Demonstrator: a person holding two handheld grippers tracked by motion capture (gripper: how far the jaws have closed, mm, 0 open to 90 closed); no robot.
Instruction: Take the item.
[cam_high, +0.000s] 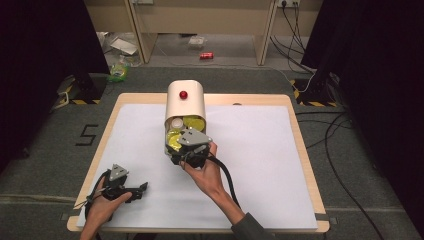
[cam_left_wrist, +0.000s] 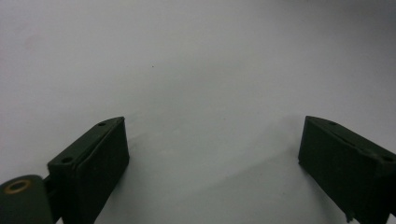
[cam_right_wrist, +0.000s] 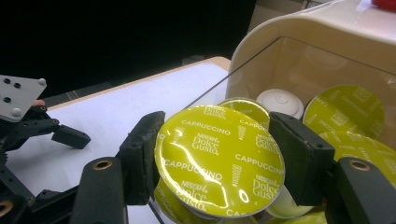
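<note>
Cappuccino capsule (cam_right_wrist: 219, 161) between right gripper (cam_right_wrist: 224, 154) pads

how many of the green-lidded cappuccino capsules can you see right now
5 at least. One cappuccino capsule sits between the right gripper jaws, one behind it, one by the dispenser wall, one lower right, one beneath; more may be hidden.

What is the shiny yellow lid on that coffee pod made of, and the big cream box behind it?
The capsule lid looks like thin foil: glossy yellow-green, with bright streaky reflections and printed white words. The cream dispenser seems to be smooth moulded plastic with a soft sheen and rounded corners; its clear front panel could be acrylic. The right gripper holds the capsule by its edges.
</note>
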